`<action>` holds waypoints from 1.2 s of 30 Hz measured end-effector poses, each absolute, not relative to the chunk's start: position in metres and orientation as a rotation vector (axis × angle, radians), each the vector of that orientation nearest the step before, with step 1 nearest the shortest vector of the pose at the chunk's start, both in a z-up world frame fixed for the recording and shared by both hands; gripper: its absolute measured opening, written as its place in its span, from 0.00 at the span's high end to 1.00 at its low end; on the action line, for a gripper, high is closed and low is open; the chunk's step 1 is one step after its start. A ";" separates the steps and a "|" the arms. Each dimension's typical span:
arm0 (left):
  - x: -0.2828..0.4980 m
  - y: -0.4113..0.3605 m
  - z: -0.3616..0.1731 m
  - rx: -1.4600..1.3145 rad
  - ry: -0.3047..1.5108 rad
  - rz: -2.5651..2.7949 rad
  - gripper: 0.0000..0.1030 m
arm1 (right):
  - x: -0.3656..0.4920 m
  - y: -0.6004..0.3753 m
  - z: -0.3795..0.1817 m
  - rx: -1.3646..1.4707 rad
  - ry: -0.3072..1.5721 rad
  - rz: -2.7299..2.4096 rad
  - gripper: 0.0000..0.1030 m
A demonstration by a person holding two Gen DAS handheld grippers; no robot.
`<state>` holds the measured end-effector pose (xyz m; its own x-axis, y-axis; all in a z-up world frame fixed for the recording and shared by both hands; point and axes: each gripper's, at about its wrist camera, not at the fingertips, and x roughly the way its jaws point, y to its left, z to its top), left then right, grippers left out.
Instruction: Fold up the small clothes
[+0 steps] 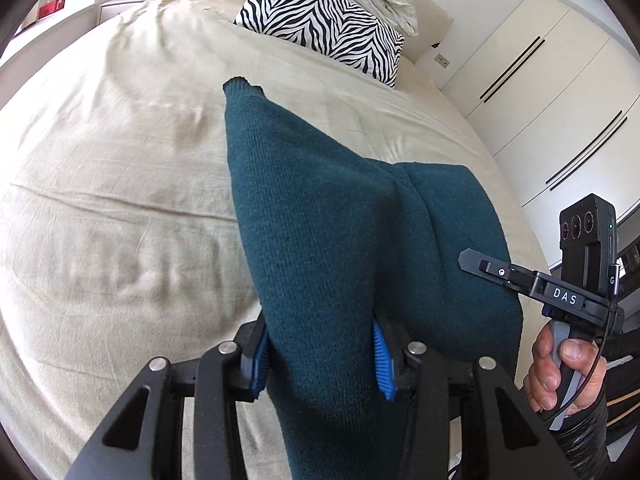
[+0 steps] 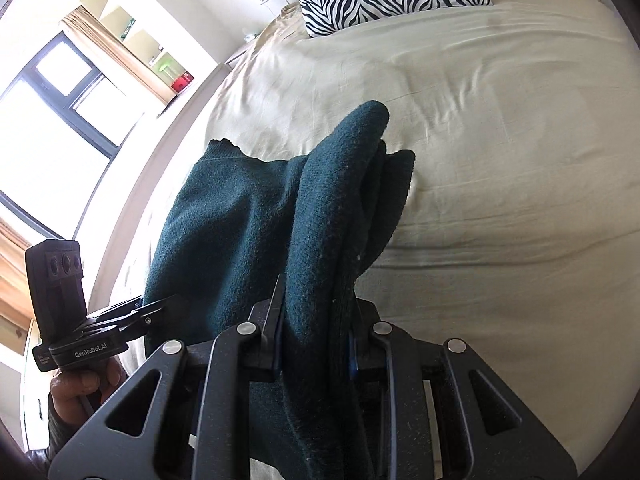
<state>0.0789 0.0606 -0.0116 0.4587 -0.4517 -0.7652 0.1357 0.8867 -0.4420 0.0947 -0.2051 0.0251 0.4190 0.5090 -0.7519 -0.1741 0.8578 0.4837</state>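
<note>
Basically holding a dark teal knit garment [image 1: 320, 216] up over the bed [image 1: 112, 184], one edge per tool. Left tool [image 1: 320, 360] clamped on a thick bunch of knit between its blue pads; right tool [image 2: 316, 340] pinched shut on several stacked layers. Probably gripped apart like this to keep it spread before laying the fold down. Zebra-print pillow [image 1: 324, 24] well clear at the head.

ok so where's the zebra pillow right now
The zebra pillow lies at the far end of the bed, top centre in both wrist views, beyond the teal knit garment that both grippers hold.
</note>
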 end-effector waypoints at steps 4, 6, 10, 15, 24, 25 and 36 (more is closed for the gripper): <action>0.080 0.072 -0.052 -0.353 1.106 -0.336 0.51 | 0.090 -0.204 -0.023 0.400 1.131 0.397 0.79; 0.079 0.077 -0.064 -0.388 1.099 -0.344 0.47 | 0.090 -0.212 -0.048 0.469 1.158 0.378 0.75; 0.081 0.079 -0.068 -0.414 1.090 -0.348 0.42 | 0.083 -0.232 -0.072 0.604 1.143 0.387 0.61; 0.073 0.085 -0.068 -0.430 1.081 -0.330 0.39 | 0.079 -0.243 -0.061 0.620 1.127 0.335 0.55; 0.051 0.085 -0.037 -0.355 0.998 -0.244 0.40 | 0.046 -0.235 0.012 0.602 0.912 0.446 0.54; 0.052 0.083 -0.040 -0.344 1.010 -0.240 0.40 | 0.054 -0.229 0.014 0.589 0.921 0.481 0.54; 0.044 0.077 -0.052 -0.345 0.966 -0.253 0.38 | 0.038 -0.235 -0.048 0.640 0.991 0.496 0.59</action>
